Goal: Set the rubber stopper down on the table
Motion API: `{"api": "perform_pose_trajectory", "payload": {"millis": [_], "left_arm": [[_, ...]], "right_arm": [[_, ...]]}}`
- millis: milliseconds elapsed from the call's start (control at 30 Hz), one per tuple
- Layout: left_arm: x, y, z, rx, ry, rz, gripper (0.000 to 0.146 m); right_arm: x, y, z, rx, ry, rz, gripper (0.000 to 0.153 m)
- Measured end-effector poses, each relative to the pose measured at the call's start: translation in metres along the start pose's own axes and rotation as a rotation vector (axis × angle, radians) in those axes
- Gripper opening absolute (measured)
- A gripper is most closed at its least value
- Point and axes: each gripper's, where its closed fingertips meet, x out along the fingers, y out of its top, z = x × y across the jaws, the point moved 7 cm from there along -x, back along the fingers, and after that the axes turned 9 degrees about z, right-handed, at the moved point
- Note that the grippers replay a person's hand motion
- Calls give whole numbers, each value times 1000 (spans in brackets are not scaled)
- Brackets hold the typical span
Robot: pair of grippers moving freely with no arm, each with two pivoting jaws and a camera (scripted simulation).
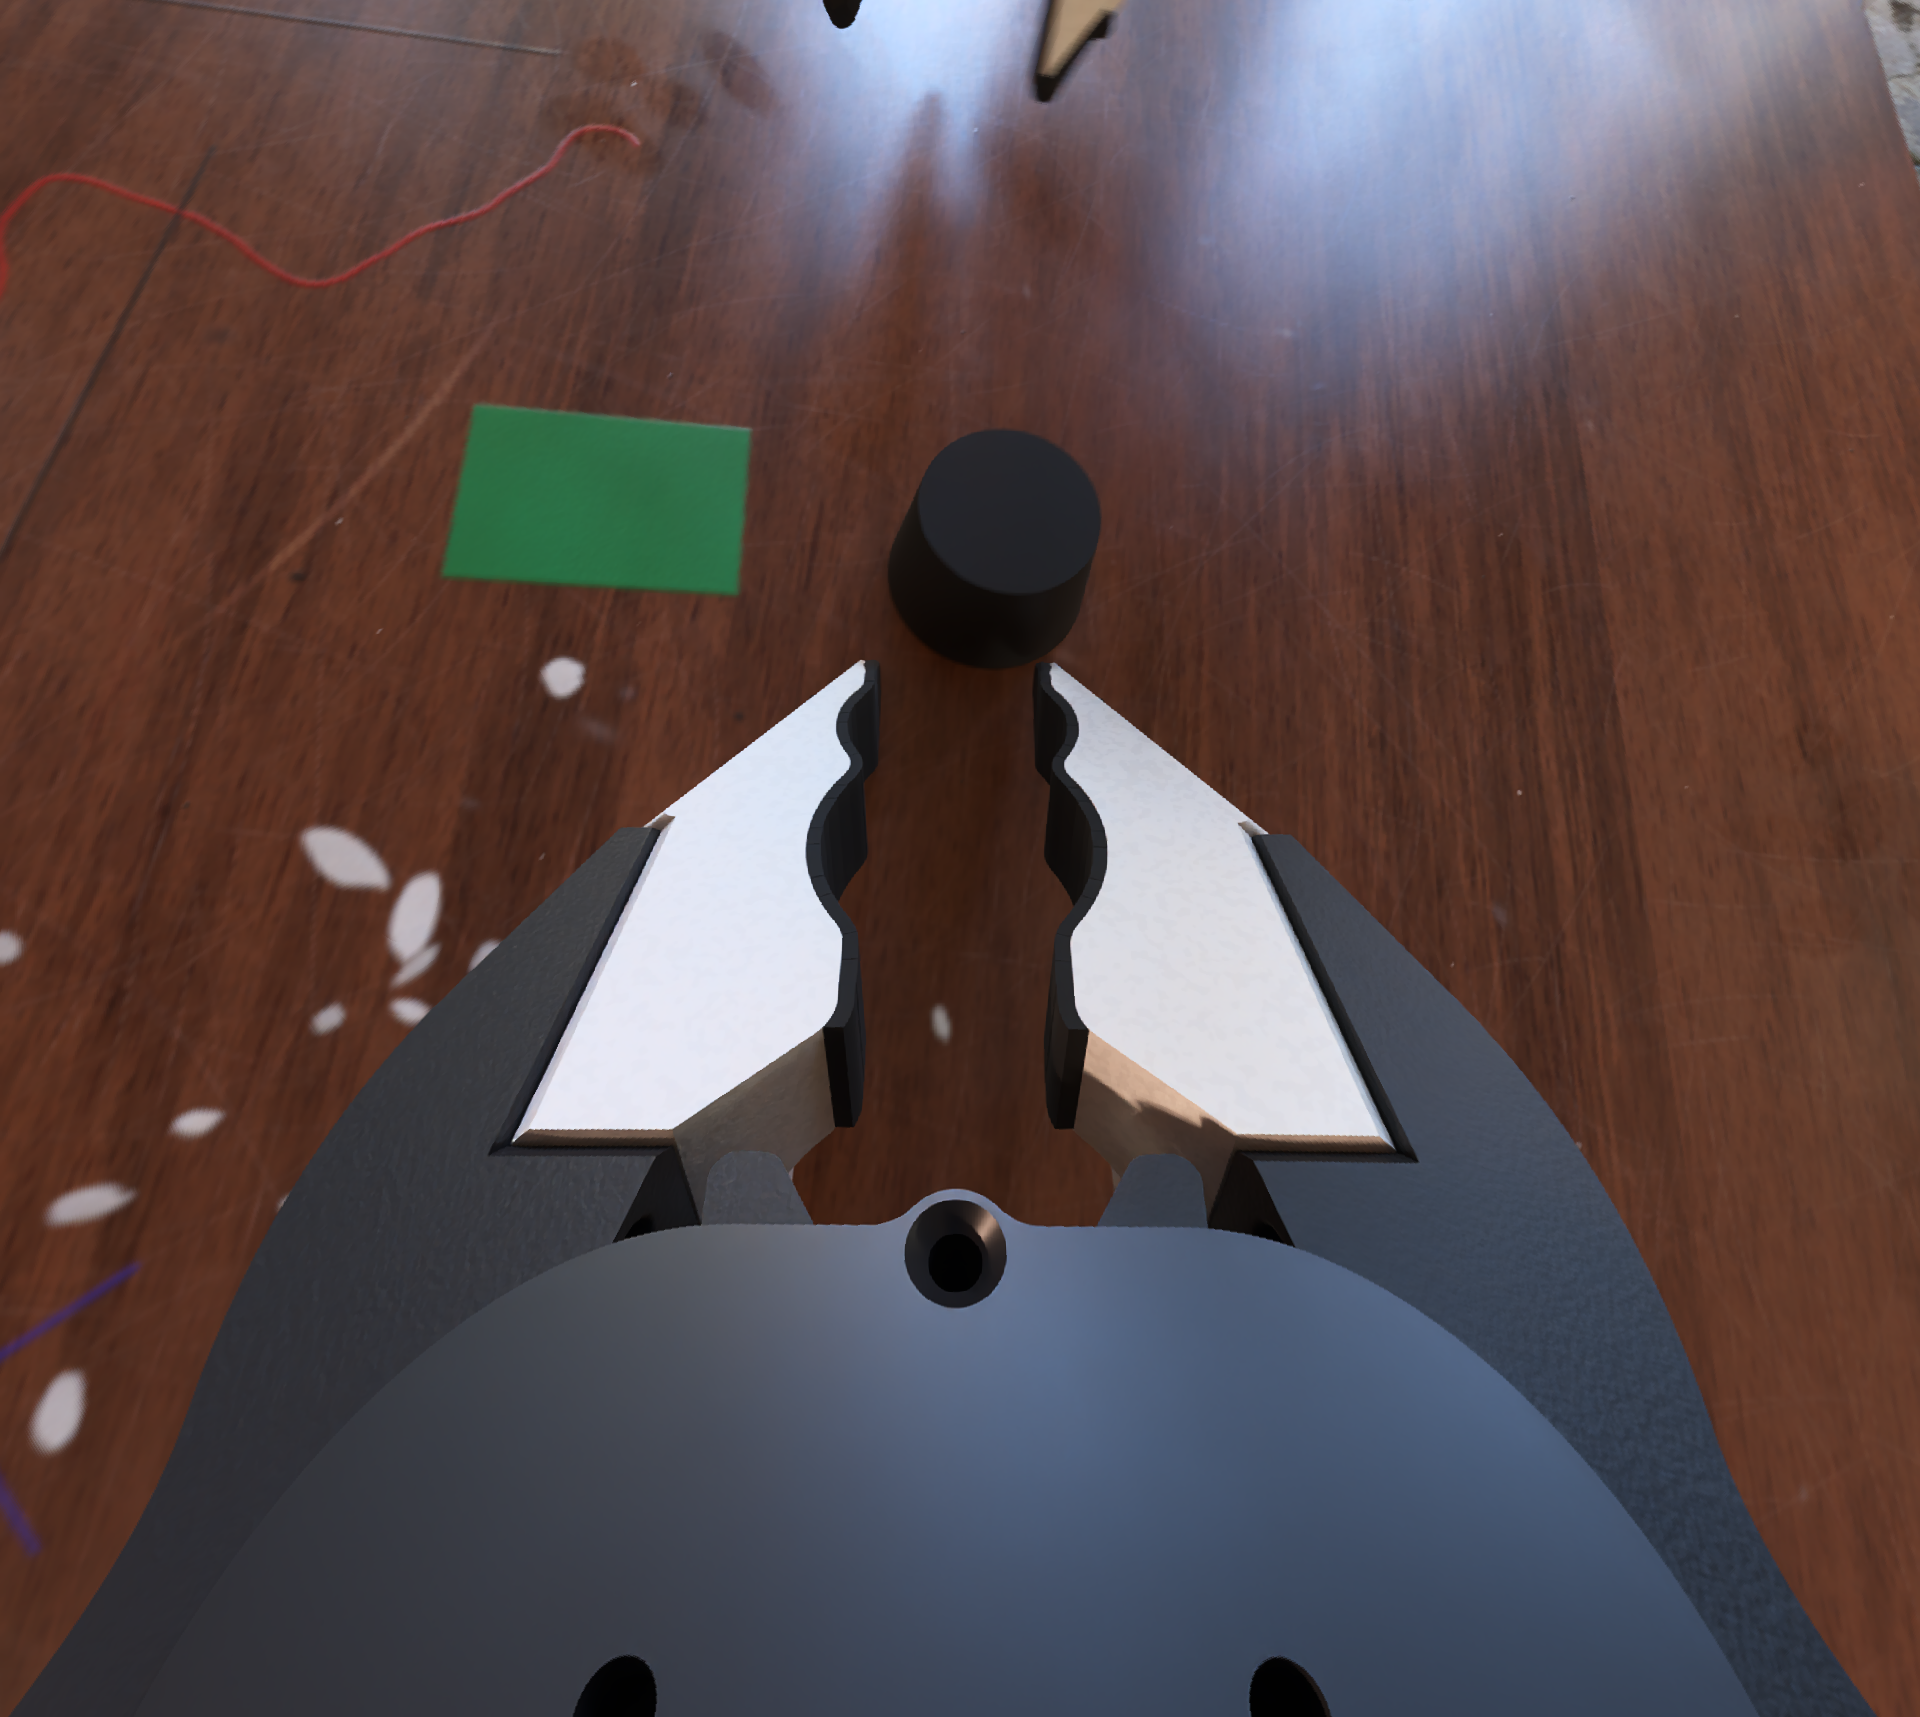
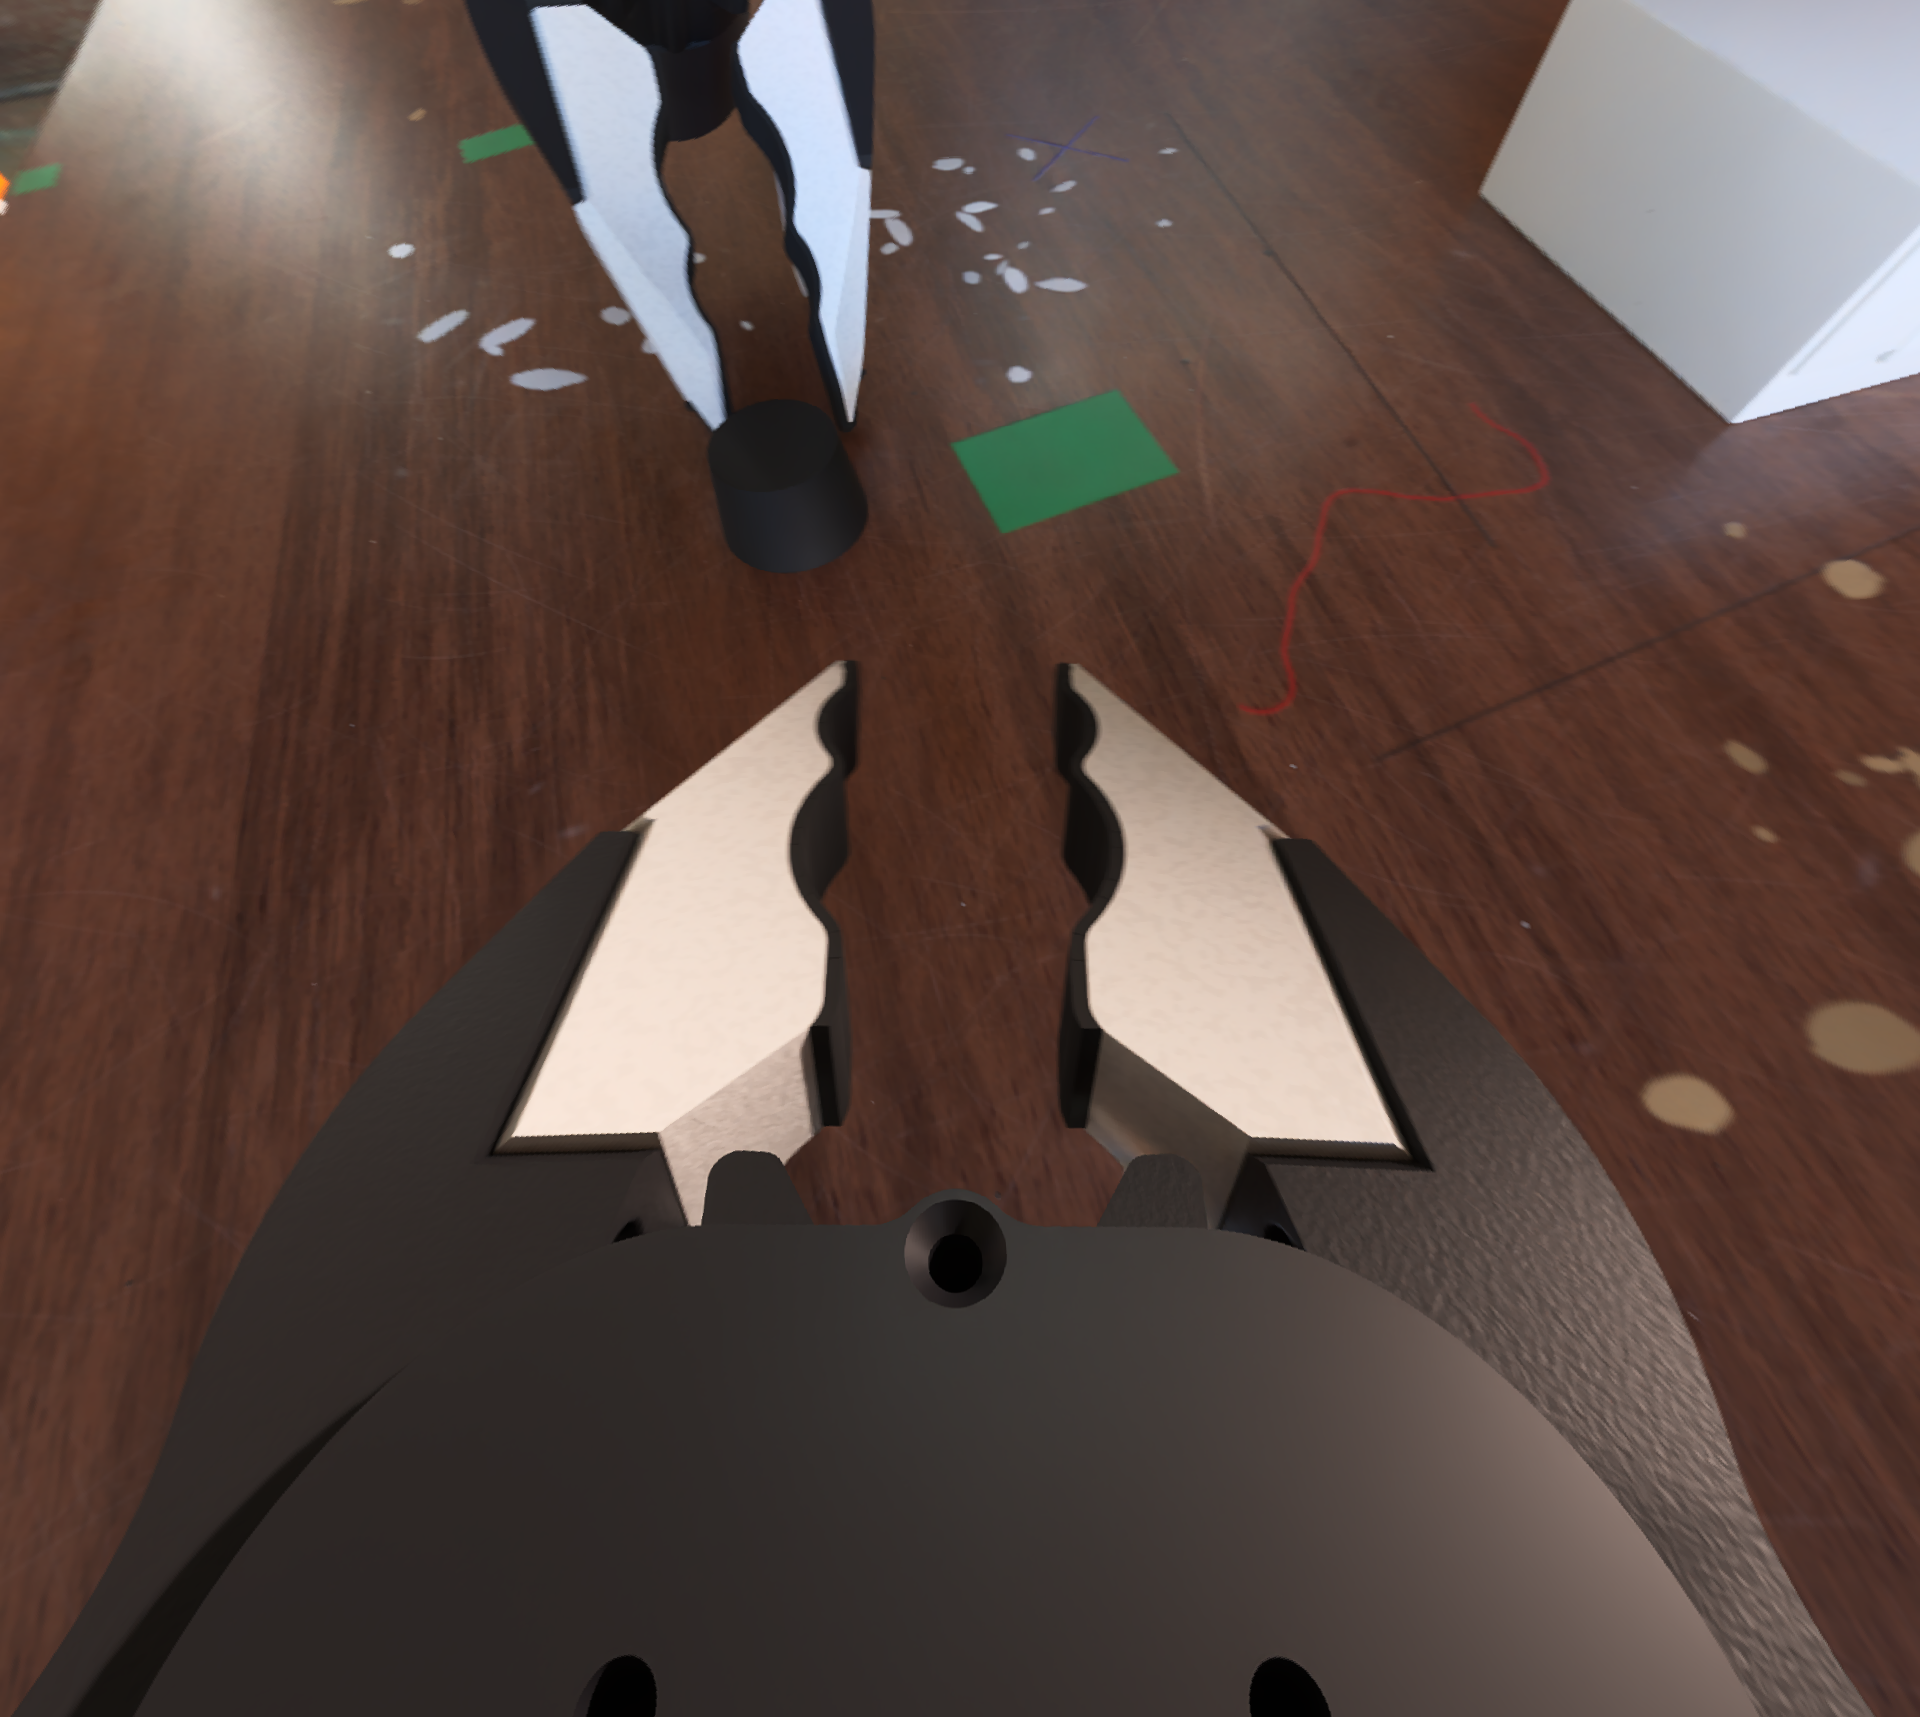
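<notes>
Rubber stopper (image 1: 992, 550) stands on the wooden table (image 1: 1455, 524), black and tapered, its wider end down on the boards and its narrower flat face up. It sits just ahead of the left gripper (image 1: 956, 670), whose fingers are spread apart with nothing between them. In the right wrist view the same gripper (image 2: 790, 420) hangs nose-down just beyond the stopper (image 2: 790, 488), its tips near the stopper's upper edge; whether a tip grazes it I cannot tell, but the gap between the fingers is empty, so the grip is off.

A green rectangle (image 1: 601, 501) lies flat on the wood just beside the stopper, a red thread (image 1: 312, 244) curls farther off, and pale flecks are scattered about. The right gripper (image 2: 956, 670) is well apart from the stopper, its fingers likewise parted and holding nothing; a white box (image 2: 1714, 161) stands off to its side.

By my reading the placing itself looks done: the stopper rests squarely and appears settled. What remains is the retreat. The left gripper should draw straight back and up along its own line with fingers kept wide, since a sideways drift could knock the stopper over or nudge it onto the green rectangle
</notes>
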Motion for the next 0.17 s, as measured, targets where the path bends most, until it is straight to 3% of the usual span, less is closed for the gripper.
{"api": "perform_pose_trajectory", "payload": {"millis": [167], "left_arm": [[-7, -4, -7, -44, -18, 17, 19]], "right_arm": [[17, -1, -13, -15, 40, -80, 90]]}}
